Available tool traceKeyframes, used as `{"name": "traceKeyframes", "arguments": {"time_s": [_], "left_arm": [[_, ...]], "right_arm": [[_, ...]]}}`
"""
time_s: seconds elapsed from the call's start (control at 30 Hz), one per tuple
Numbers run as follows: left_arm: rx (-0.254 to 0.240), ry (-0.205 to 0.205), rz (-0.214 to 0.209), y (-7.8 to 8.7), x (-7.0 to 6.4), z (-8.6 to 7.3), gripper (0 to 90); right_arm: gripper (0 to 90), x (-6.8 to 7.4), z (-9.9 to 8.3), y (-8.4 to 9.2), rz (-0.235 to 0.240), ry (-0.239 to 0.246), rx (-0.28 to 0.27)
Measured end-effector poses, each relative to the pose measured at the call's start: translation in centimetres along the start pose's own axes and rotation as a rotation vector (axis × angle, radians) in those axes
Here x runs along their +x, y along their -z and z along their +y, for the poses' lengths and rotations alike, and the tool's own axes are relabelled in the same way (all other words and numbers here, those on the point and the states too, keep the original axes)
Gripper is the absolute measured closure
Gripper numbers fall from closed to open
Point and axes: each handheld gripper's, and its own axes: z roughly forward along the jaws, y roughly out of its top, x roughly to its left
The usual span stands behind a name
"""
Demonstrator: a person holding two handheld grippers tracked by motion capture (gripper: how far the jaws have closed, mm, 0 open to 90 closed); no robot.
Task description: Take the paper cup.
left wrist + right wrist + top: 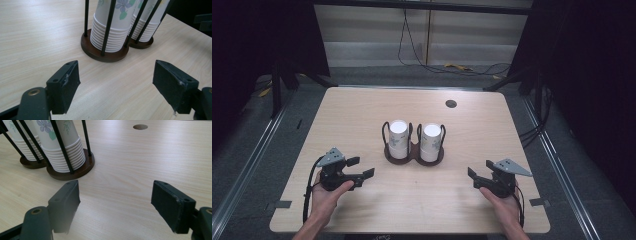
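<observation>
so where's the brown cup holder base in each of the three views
High view: the brown base lies at the table's centre, under two stacks of paper cups.
Left gripper view: top centre, beyond the open jaws.
Right gripper view: upper left, beyond the open jaws.
Shared landmark: the black rods ringing each cup stack.

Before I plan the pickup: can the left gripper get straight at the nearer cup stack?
Probably yes. The left gripper stands open, with bare table between it and the cup stack; only the holder's black rods crowd its sides.
</observation>
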Motion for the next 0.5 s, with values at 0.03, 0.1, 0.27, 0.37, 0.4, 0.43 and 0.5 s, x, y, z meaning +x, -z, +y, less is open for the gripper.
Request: {"name": "traceKeyframes", "arguments": {"time_s": [0.03,0.1,0.27,0.37,0.4,0.43,0.5], "left_arm": [[0.003,-0.002,0.0,0.0,0.0,0.0,21.5],[0.004,-0.004,-0.001,-0.1,0.0,0.1,21.5],[-0.016,0.008,-0.02,-0.2,-0.1,0.8,21.5],[-0.009,0.001,-0.016,-0.3,-0.2,1.0,21.5],[-0.006,0.009,-0.036,-0.4,-0.2,1.2,21.5],[0.005,0.01,-0.037,-0.4,-0.3,1.3,21.5],[0.01,0.013,-0.047,-0.2,-0.7,1.4,21.5]], "right_arm": [[23.0,0.0,0.0,0.0,0.0,0.002,0.004],[23.1,0.0,0.0,-0.1,0.008,0.002,0.006],[23.7,0.1,-0.1,-0.4,0.018,0.0,0.017],[25.0,0.0,0.0,-0.6,0.025,-0.003,0.017],[25.4,0.1,0.0,-0.6,0.033,-0.007,0.009],[25.4,0.1,0.0,-0.5,0.036,-0.012,0.002],[25.4,0.2,0.1,-0.5,0.051,-0.019,-0.006]]}}
